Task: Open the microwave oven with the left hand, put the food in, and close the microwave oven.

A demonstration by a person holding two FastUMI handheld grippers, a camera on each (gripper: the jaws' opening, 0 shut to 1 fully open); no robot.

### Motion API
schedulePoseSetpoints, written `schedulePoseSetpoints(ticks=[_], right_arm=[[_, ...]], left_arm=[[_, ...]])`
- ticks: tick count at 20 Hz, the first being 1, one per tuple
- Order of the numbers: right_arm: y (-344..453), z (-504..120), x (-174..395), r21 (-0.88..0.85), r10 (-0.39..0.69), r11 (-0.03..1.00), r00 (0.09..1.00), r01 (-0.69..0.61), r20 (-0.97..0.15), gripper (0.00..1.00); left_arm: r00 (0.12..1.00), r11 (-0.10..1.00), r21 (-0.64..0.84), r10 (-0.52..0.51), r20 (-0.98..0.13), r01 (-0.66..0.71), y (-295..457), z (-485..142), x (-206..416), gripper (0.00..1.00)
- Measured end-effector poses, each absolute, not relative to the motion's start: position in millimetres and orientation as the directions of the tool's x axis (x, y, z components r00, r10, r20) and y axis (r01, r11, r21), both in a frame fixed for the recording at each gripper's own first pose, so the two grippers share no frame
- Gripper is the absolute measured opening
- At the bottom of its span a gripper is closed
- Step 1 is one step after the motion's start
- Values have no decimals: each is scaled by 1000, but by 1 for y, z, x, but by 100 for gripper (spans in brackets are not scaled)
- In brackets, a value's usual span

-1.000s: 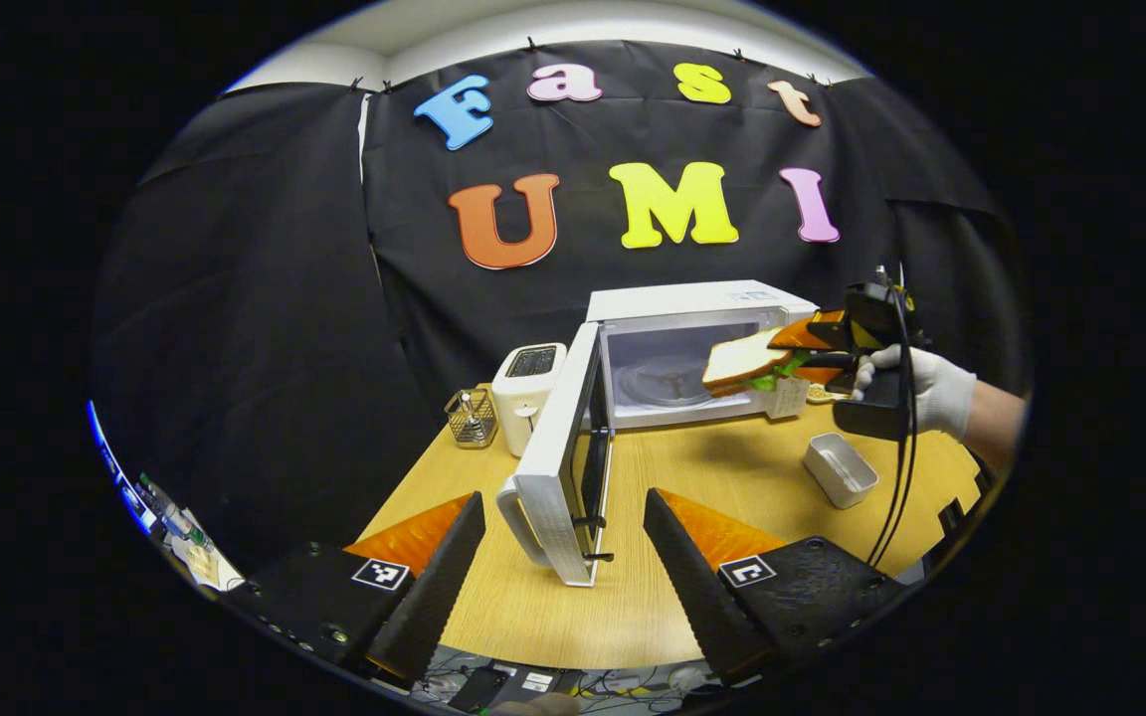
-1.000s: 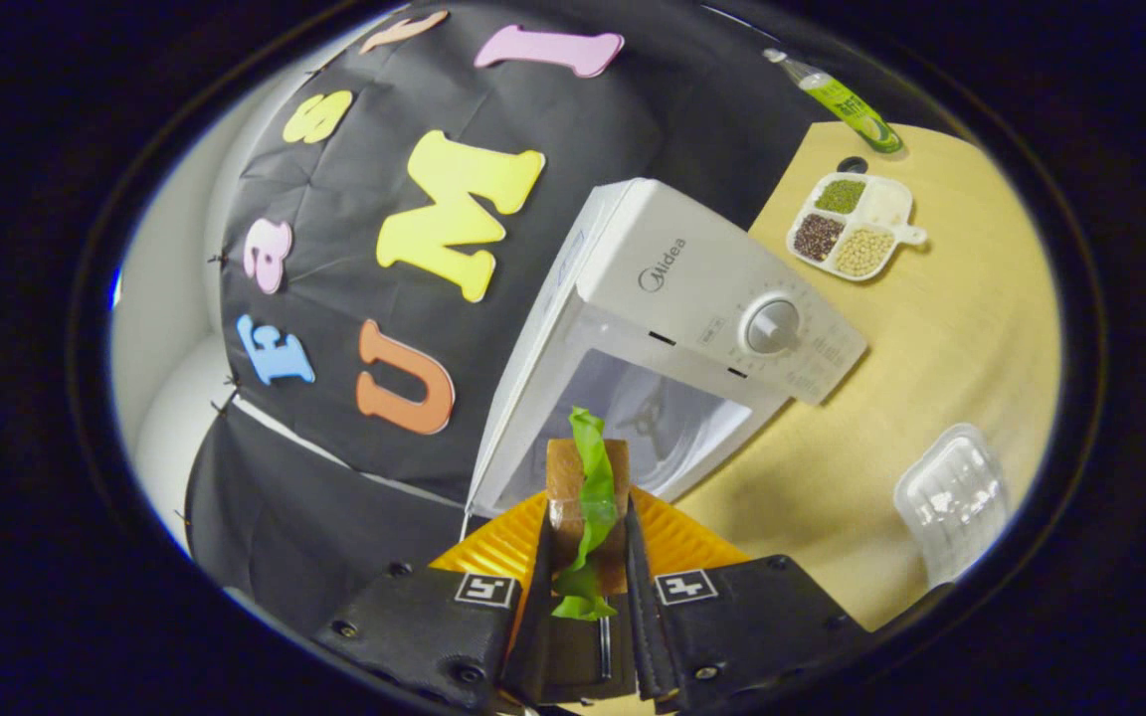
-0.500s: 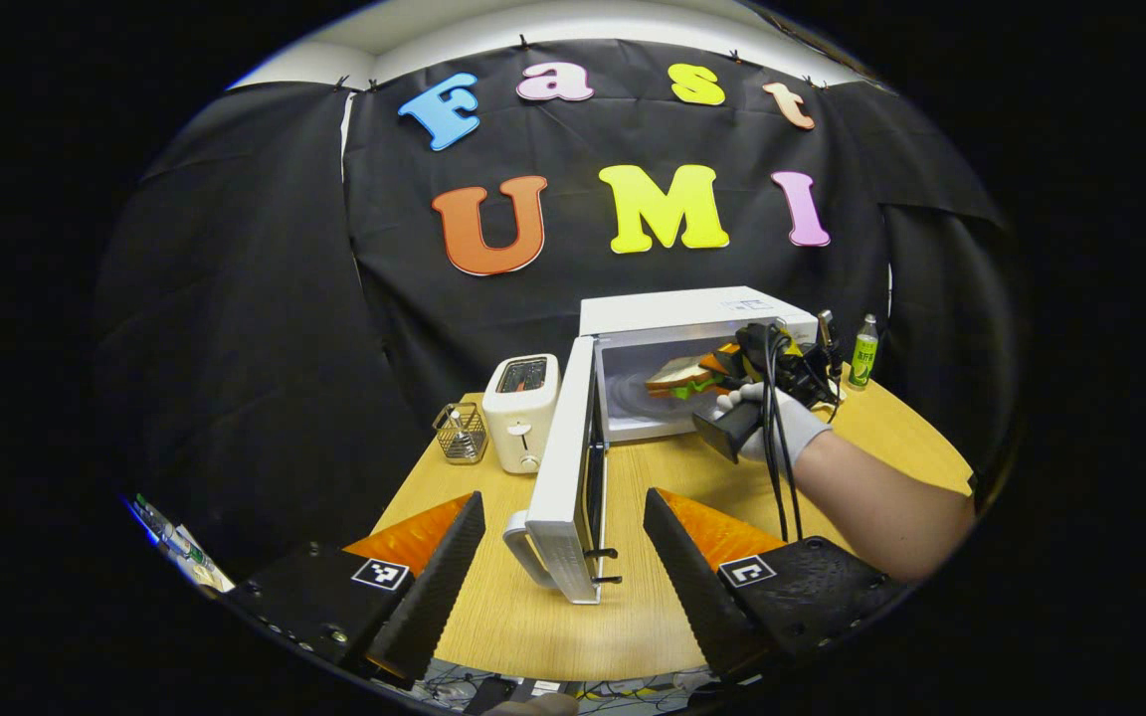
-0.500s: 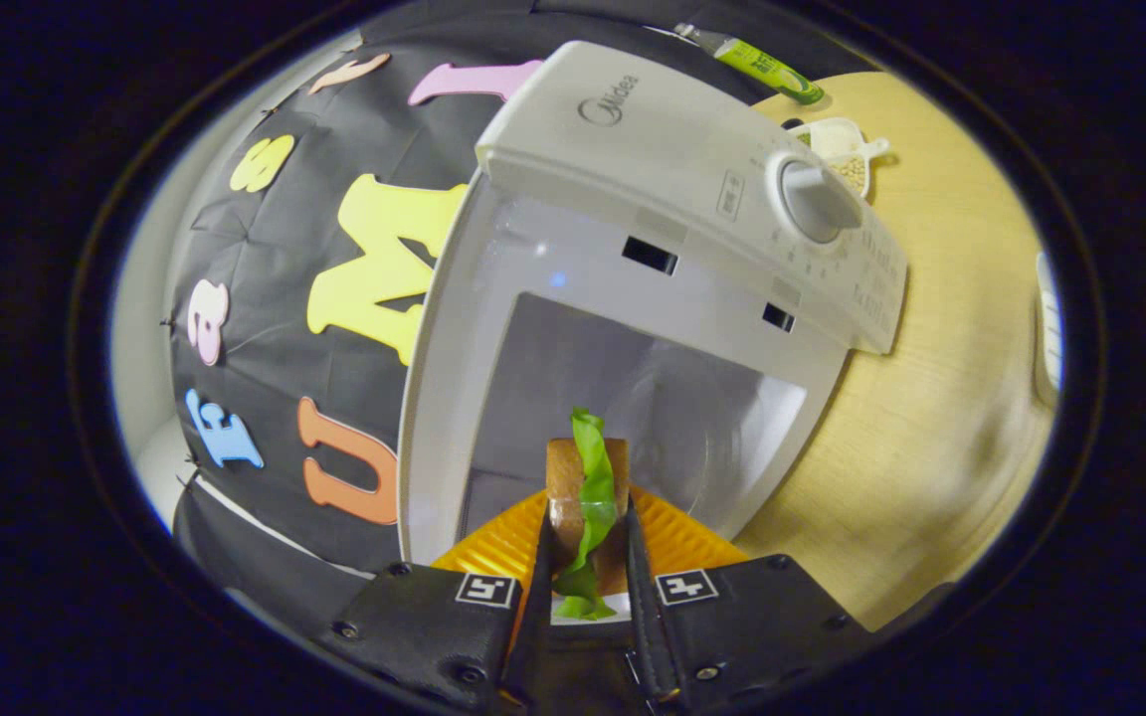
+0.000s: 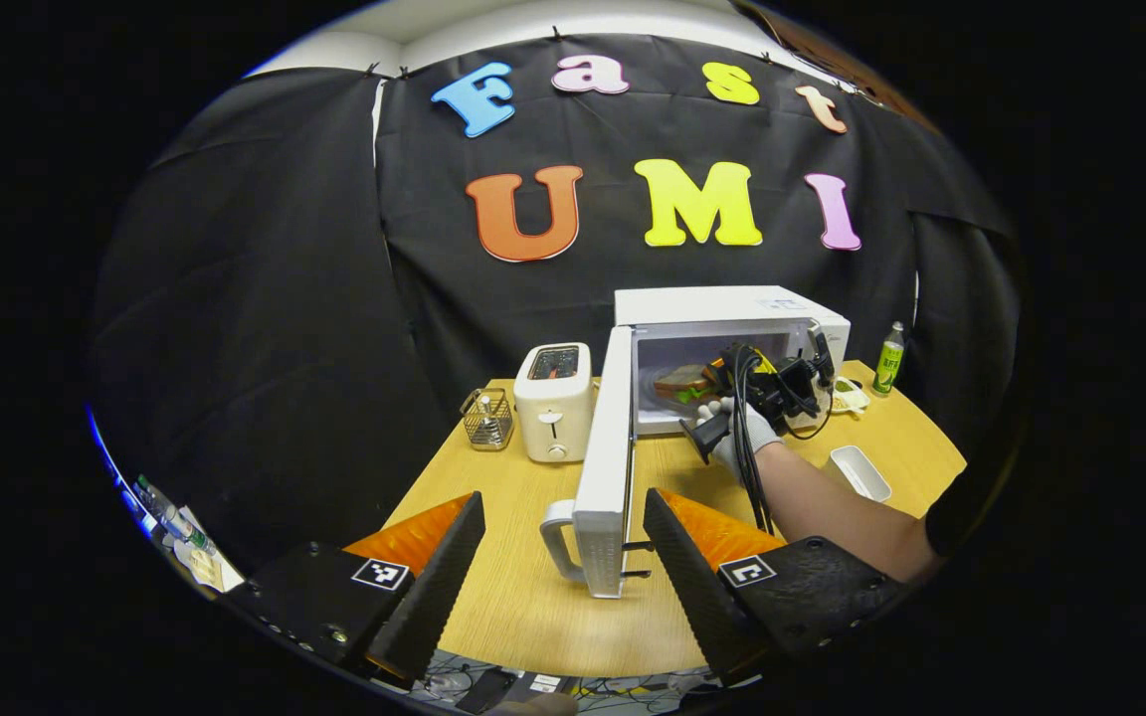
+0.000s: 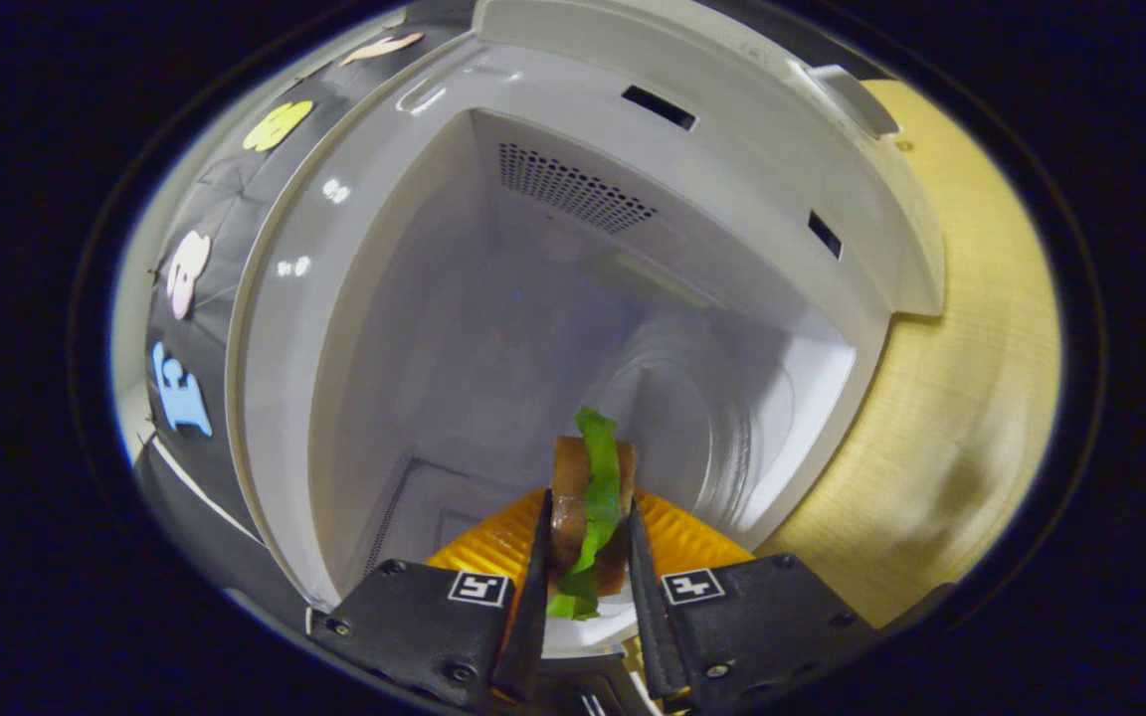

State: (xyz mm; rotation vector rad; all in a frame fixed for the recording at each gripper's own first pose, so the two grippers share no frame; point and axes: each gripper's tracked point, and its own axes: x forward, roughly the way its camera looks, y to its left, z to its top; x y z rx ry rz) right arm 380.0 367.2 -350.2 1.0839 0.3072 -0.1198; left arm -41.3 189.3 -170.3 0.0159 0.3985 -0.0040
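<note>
Sandwich pinched between the fingers of the right hand-held gripper, poking into the microwave cavity over the glass turntable; left hand-held gripper spread wide, hovering above the bench just short of the swung-open door

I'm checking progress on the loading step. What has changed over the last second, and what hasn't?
The right gripper carried the sandwich from outside the microwave forward into its cavity, above the glass turntable. It stays shut on the sandwich; nothing was released. The door stays swung open, and the left gripper stays open and empty near the door's handle. The toaster is unmoved.
</note>
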Motion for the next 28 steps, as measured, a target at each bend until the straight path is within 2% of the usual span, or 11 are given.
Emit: schedulePoseSetpoints(ticks=[3,6,10,12,15,17,18,19,21,22,28], right_arm=[[358,-352,374,754,18,602,939,264,-343,43],[342,-344,371,650,-7,719,938,246,-347,76],[321,-313,362,506,-53,840,959,194,-279,100],[321,-301,354,460,-28,875,964,152,-265,89],[323,-290,331,420,26,902,960,98,-279,100],[324,-282,312,423,68,904,951,69,-300,91],[322,-276,302,420,85,906,948,55,-306,100],[319,-270,292,404,98,914,945,38,-311,91],[309,-254,272,350,114,937,941,4,-318,100],[303,-245,263,326,119,945,941,-10,-318,91],[251,-183,196,204,146,975,943,-85,-301,92]], left_arm=[[924,1000,8,13,-383,-11,190,-171,-40,97],[936,1000,27,6,-351,4,185,-163,-36,97],[946,999,31,-10,-325,21,176,-160,-33,97],[949,999,32,-15,-316,26,173,-159,-36,97],[955,999,29,-15,-297,25,170,-153,-36,97],[961,999,38,-11,-278,23,171,-153,-36,97],[962,999,40,-10,-274,21,172,-152,-37,97],[964,999,39,-10,-267,21,171,-150,-39,97],[967,999,40,-11,-254,22,172,-147,-40,97],[970,999,40,-11,-243,21,174,-145,-39,97],[984,1000,14,-20,-175,22,180,-131,-26,97]])
